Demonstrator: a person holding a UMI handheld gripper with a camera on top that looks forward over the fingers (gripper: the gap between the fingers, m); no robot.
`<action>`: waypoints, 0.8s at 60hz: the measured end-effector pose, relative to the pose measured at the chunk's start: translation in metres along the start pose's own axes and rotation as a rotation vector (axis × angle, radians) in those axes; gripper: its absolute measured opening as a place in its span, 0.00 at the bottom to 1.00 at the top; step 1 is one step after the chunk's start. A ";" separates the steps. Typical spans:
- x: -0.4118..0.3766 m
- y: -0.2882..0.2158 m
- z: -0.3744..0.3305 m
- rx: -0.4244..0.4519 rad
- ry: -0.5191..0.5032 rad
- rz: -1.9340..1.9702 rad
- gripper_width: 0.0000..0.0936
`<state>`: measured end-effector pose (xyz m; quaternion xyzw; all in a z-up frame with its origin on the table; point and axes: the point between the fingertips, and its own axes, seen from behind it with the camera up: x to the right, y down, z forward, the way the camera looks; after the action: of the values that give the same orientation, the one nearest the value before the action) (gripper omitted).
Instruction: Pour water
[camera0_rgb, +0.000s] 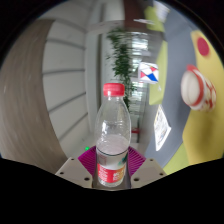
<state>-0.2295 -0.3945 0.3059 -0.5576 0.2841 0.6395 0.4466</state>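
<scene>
Water bottle (112, 135): upright, red cap, I see it lifted.
Gripper (111, 172): I read fingers clamped on its lower body.

I see a leafy plant (124, 55) standing against a pale wall (100, 60). Left of the plant runs a wide curved grey band (40, 90), perhaps a staircase; right of it hangs a yellow-green poster (165, 70)

gripper (111, 172) | fingers (84, 160) clamped on bottle (112, 135) | held level, upright
</scene>
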 end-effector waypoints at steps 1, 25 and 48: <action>0.003 -0.007 0.000 0.012 -0.009 0.058 0.40; 0.082 -0.058 0.012 0.068 -0.084 0.629 0.40; -0.011 -0.115 0.002 0.026 0.041 -0.380 0.40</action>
<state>-0.1289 -0.3450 0.3324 -0.6084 0.1909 0.5283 0.5606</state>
